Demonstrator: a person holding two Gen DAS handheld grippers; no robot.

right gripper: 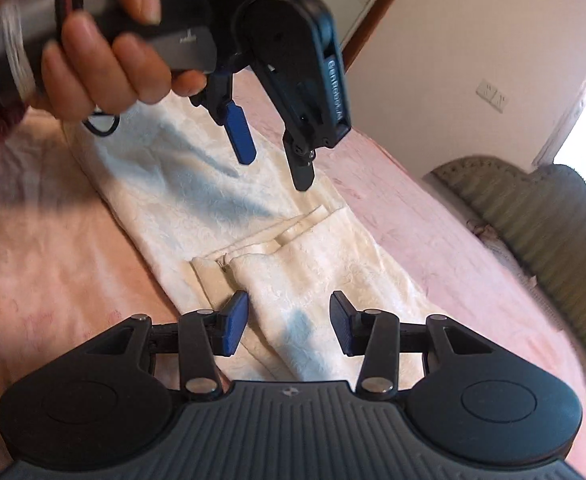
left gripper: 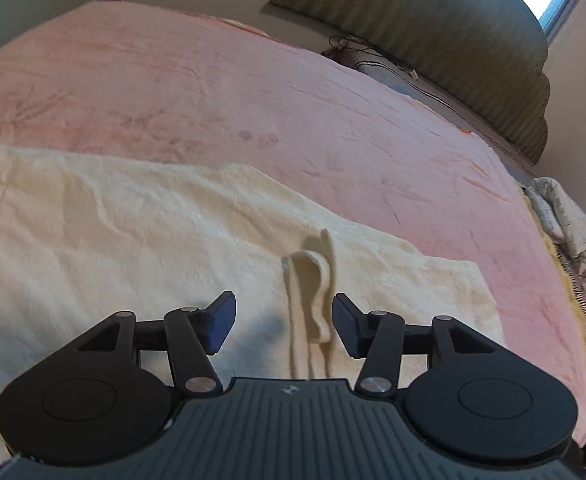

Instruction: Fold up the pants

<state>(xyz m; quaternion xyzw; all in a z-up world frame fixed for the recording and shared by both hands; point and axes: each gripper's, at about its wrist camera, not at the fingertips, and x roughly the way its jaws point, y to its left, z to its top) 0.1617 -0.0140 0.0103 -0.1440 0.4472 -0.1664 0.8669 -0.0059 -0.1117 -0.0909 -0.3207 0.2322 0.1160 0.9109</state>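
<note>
Cream pants (right gripper: 197, 200) lie flat on the pink blanket (left gripper: 253, 92) of the bed, already doubled along their length, with a raised pleat (left gripper: 313, 292) of cloth standing up near one end. Left gripper (left gripper: 283, 324) fingers are spread, nothing pinched; the pleat sits in the gap, untouched. Right gripper (right gripper: 289, 328) fingers are likewise apart, hovering above the fabric edge, holding nothing. A hand (right gripper: 105, 64) carries the left tool over the far part of the garment. Looks like between folds: both released. Next move probably needs each gripper to pinch an end and carry it across for the cross fold.
</note>
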